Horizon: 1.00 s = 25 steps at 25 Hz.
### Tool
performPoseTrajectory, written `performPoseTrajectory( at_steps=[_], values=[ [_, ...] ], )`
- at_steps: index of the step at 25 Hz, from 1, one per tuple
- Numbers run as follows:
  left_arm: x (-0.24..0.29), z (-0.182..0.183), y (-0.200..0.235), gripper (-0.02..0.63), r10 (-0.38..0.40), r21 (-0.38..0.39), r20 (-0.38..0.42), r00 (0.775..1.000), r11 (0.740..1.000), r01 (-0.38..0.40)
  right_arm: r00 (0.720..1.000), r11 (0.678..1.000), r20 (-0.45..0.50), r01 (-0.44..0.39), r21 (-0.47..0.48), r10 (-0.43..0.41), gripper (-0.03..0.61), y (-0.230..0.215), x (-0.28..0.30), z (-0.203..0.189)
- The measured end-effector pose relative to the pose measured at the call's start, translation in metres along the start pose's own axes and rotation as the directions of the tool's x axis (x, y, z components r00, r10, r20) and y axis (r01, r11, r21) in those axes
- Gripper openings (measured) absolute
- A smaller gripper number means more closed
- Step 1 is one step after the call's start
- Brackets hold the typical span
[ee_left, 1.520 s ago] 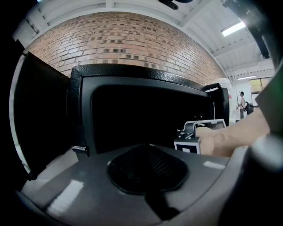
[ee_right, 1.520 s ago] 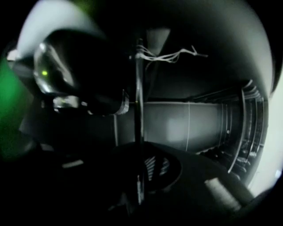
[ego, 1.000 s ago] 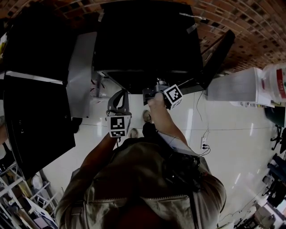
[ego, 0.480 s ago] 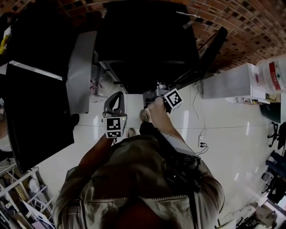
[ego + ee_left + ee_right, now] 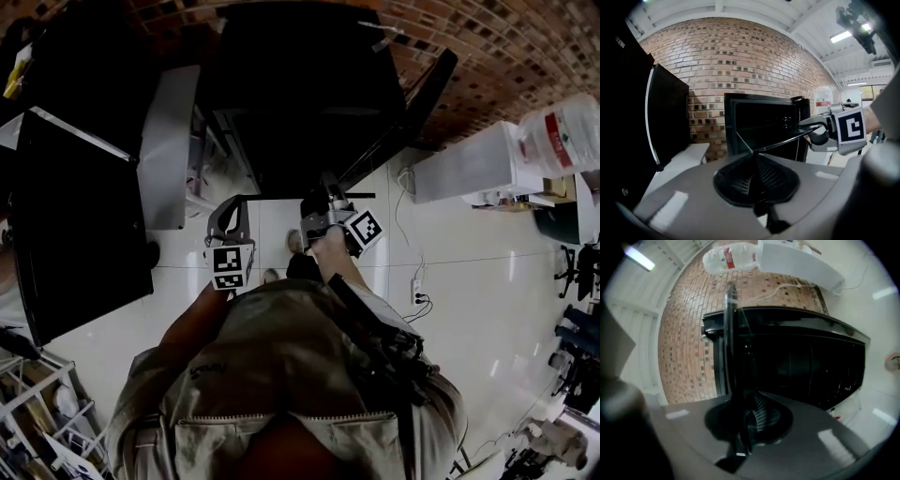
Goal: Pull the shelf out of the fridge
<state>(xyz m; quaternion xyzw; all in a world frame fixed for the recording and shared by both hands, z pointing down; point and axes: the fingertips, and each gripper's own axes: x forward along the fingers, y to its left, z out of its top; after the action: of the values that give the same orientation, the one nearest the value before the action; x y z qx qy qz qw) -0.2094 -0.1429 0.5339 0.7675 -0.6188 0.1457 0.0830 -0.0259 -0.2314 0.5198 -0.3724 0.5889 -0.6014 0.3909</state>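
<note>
The fridge shelf [image 5: 783,140] is a clear glass pane with a thin dark rim, held in the air in front of the open black fridge [image 5: 309,94]. My left gripper [image 5: 754,157] is shut on its near corner. My right gripper [image 5: 811,129] is shut on the same rim further along. In the right gripper view the shelf rim [image 5: 729,348] rises straight up out of the right gripper [image 5: 745,427]. From the head view both the left gripper [image 5: 232,204] and the right gripper [image 5: 319,192] sit just before the fridge's front edge. The glass itself is hard to see there.
The fridge door [image 5: 403,112] stands open to the right. A second black cabinet [image 5: 75,234] with its door open is on the left, with a white bench [image 5: 173,141] between. A white stand [image 5: 459,173] carries a water bottle [image 5: 562,141] on the right. A cable lies on the glossy floor.
Both grippers keep their grip on the shelf. The left gripper has drifted slightly left, and the whole scene has turned a little in the head view.
</note>
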Motion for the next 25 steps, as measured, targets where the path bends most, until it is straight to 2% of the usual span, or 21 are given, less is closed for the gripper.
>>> performPoseTrajectory(
  at_steps=[5, 11, 16, 25],
  values=[
    [-0.034, -0.017, 0.0, 0.006, -0.002, -0.012, 0.001, 1.0, 1.0, 0.002, 1.0, 1.0, 0.009, 0.0, -0.007, 0.0, 0.015, 0.004, -0.035, -0.01],
    [-0.072, -0.026, 0.014, 0.006, 0.049, -0.056, 0.032, 0.998, 0.997, -0.048, 0.999, 0.999, 0.014, -0.034, -0.002, 0.034, 0.015, 0.023, -0.078, -0.022],
    [-0.094, 0.0, 0.018, 0.006, 0.063, -0.061, 0.094, 0.994, 0.997, -0.057, 0.997, 0.997, 0.014, -0.071, 0.002, 0.071, 0.015, 0.05, -0.106, -0.031],
    [-0.127, 0.05, 0.003, 0.006, 0.114, -0.083, 0.172, 0.978, 0.991, -0.101, 0.99, 0.99, 0.002, -0.143, -0.009, 0.143, 0.015, 0.101, -0.147, -0.022]
  ],
)
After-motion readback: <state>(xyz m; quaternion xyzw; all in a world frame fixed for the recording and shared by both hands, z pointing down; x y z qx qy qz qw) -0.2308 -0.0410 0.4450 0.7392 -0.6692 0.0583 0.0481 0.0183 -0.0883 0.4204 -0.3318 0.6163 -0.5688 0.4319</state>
